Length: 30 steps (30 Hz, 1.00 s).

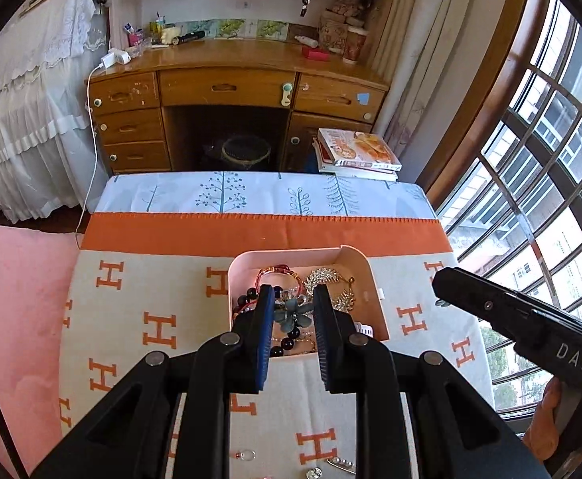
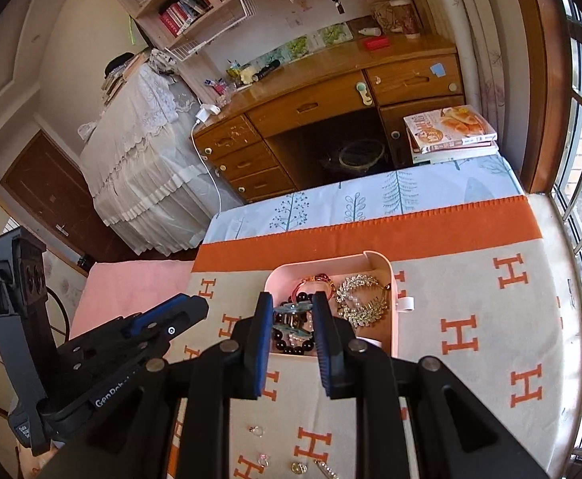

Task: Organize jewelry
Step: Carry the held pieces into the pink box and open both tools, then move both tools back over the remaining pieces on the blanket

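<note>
The blanket [image 2: 470,319], cream with orange H marks, carries the pink tray [image 2: 394,319] near its orange border. Loose rings [image 2: 257,431] lie on the blanket nearer the camera than the tray.

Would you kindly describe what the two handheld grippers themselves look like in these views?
Both are matte black plastic tools with angular linkage arms and round silver pivot pins. The left gripper and right gripper each carry two flat fingers lined with ribbed blue pads. The right one's side bears white "DAS" lettering; the left's shows white lettering beginning "Gen".
</note>
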Each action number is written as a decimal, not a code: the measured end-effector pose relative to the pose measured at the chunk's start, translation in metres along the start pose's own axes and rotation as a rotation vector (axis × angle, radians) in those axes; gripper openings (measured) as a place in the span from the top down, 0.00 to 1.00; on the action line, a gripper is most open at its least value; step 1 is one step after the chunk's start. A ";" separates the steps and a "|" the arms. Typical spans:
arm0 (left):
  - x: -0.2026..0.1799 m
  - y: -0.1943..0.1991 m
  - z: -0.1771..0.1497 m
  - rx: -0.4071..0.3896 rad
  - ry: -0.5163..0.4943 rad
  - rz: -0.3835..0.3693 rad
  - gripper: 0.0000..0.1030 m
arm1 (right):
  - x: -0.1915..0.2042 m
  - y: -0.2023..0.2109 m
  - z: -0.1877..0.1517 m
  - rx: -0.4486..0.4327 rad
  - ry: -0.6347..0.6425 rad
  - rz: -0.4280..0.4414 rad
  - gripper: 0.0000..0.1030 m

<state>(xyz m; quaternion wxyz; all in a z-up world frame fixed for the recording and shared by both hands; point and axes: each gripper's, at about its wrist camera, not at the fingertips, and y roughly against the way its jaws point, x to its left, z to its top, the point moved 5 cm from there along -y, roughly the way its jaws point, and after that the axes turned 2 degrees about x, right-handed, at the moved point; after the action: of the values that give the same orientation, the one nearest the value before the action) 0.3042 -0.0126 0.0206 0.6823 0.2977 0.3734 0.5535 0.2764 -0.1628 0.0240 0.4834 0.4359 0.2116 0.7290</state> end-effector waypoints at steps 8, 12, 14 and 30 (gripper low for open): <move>0.016 -0.078 -0.021 0.120 -0.002 0.016 0.83 | -0.020 -0.074 -0.010 0.123 -0.032 -0.020 0.79; 0.018 -0.090 -0.026 0.122 -0.032 0.028 0.78 | -0.023 -0.091 -0.016 0.159 -0.027 -0.013 0.79; 0.020 -0.090 -0.027 0.114 -0.034 0.027 0.66 | -0.024 -0.097 -0.018 0.183 -0.033 -0.006 0.79; 0.042 -0.037 -0.055 0.033 -0.012 0.066 0.40 | -0.014 -0.060 -0.060 0.137 0.030 -0.024 0.71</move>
<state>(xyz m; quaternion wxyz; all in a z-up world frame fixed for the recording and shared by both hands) 0.2826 0.0204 -0.0470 0.6607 0.3246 0.3684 0.5678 0.2594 -0.1419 -0.0579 0.4580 0.4543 0.2737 0.7134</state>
